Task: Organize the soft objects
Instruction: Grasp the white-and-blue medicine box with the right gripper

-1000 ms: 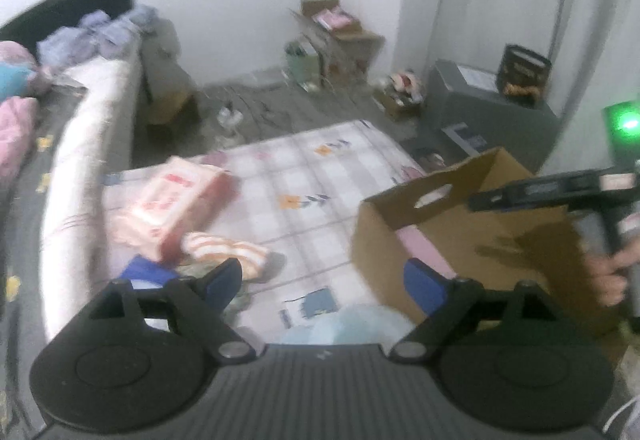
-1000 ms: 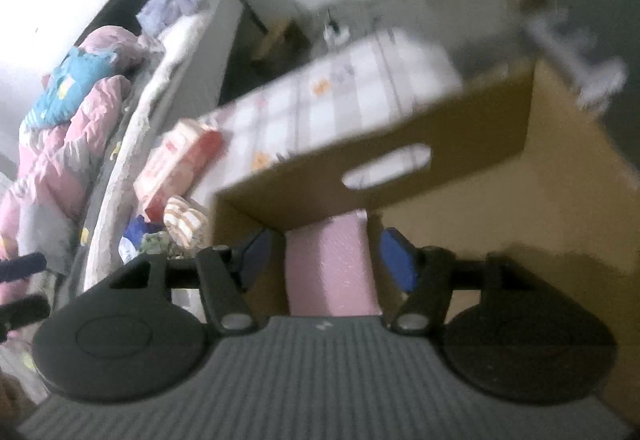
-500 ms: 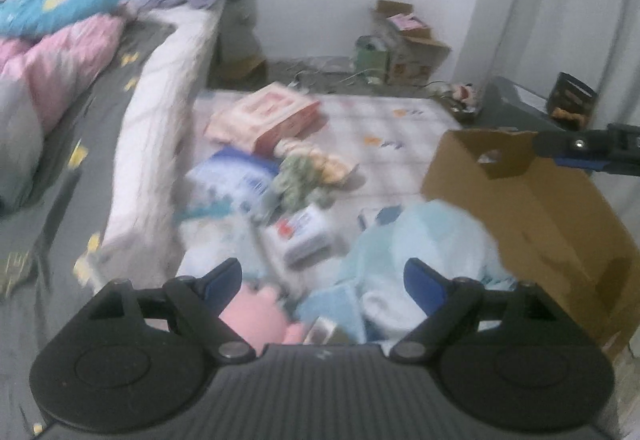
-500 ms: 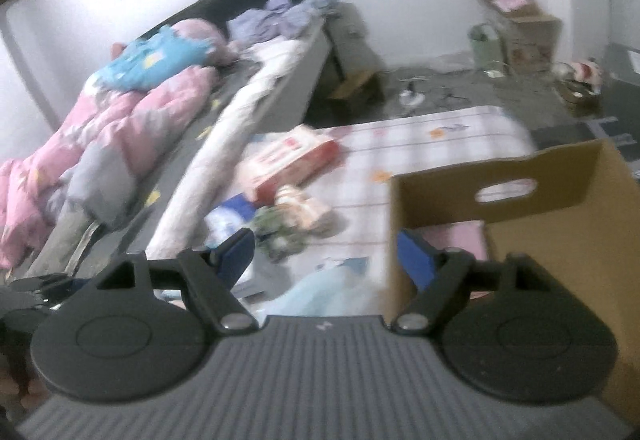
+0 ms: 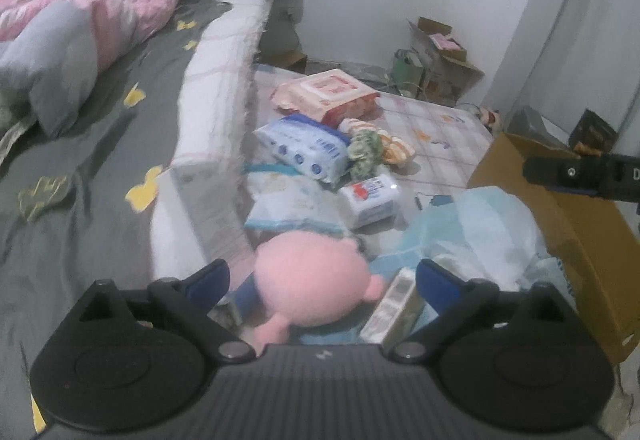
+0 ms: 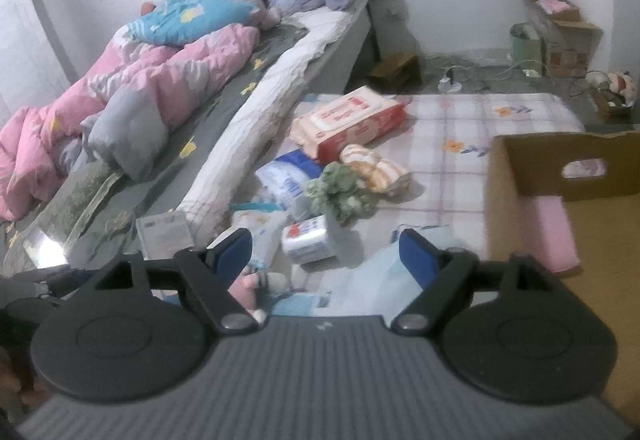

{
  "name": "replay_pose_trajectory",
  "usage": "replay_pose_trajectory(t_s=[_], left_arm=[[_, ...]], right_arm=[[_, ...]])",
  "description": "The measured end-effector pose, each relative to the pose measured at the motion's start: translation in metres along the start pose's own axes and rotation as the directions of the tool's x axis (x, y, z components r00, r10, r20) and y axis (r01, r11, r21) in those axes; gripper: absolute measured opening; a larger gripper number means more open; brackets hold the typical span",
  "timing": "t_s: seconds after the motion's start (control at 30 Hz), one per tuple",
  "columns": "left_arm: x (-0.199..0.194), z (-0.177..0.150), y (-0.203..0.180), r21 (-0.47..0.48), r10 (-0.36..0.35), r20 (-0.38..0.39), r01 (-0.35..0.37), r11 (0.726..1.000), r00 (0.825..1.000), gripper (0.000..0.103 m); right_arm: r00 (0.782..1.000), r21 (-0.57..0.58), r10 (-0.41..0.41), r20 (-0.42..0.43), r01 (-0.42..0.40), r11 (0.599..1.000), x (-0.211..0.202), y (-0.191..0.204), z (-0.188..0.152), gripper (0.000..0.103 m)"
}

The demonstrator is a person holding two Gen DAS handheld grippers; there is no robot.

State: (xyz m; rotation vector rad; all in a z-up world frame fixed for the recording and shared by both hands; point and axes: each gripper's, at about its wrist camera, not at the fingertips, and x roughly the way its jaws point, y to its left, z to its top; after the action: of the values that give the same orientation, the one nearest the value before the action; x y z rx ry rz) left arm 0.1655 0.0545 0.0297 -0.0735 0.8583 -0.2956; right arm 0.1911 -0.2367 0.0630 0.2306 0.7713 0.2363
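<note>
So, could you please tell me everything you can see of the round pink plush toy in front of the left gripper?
The round pink plush toy looks soft and fuzzy, with a smooth rounded body and two small stubby nubs, one at its right side, one at its lower left. It lies on the cluttered floor pile beside the bed, between the open fingers of the left gripper, ungripped. A small white carton lies just right of it.

I am seeing a pink plush toy [image 5: 310, 280]; a brown cardboard box [image 6: 560, 208]; a pale checked mat [image 6: 472, 120] showing flower prints.
</note>
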Motion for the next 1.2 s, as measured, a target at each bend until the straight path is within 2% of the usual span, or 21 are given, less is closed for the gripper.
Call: replay_pose_trajectory(t_s=[0.17,0.43,0.6,0.77,0.97,1.03,1.2], left_arm=[[-0.007,-0.015,0.024,-0.01,0.001,0.022,-0.001,1.0,1.0,0.103],[-0.007,-0.027,0.036,-0.002,-0.025,0.051,0.025,1.0,0.998,0.103],[-0.009,-0.025,0.035,0.038,0.022,0.09,-0.025,0.999,0.996,0.102],[-0.001,-0.019,0.04,0.054,0.08,0.09,-0.085,0.995,0.993,0.096],[0.02,-0.006,0.052,0.017,0.113,0.032,-0.113,0.993,0.993,0.071],[0.029,0.0,0.059,-0.001,0.118,0.013,-0.118,0.993,0.993,0.068],[0.056,0.012,0.07,-0.029,0.139,-0.056,-0.14,0.99,0.989,0.052]], right_arm=[[0.998,-0.004,0.043,-0.04,-0.043,0.999,0.02,0.016,-0.002,0.081],[0.984,0.086,0.13,-0.124,-0.12,0.989,0.05,0.02,-0.003,0.079],[0.979,0.106,0.14,-0.151,-0.125,0.986,0.061,0.018,-0.003,0.074],[0.961,0.121,0.208,-0.184,-0.188,0.975,0.074,0.025,0.003,0.068],[0.908,0.119,0.33,-0.259,-0.309,0.944,0.116,0.063,0.019,0.057],[0.888,0.121,0.358,-0.289,-0.337,0.934,0.137,0.077,0.026,0.055],[0.839,0.185,0.404,-0.365,-0.36,0.914,0.199,0.101,0.038,0.054]])
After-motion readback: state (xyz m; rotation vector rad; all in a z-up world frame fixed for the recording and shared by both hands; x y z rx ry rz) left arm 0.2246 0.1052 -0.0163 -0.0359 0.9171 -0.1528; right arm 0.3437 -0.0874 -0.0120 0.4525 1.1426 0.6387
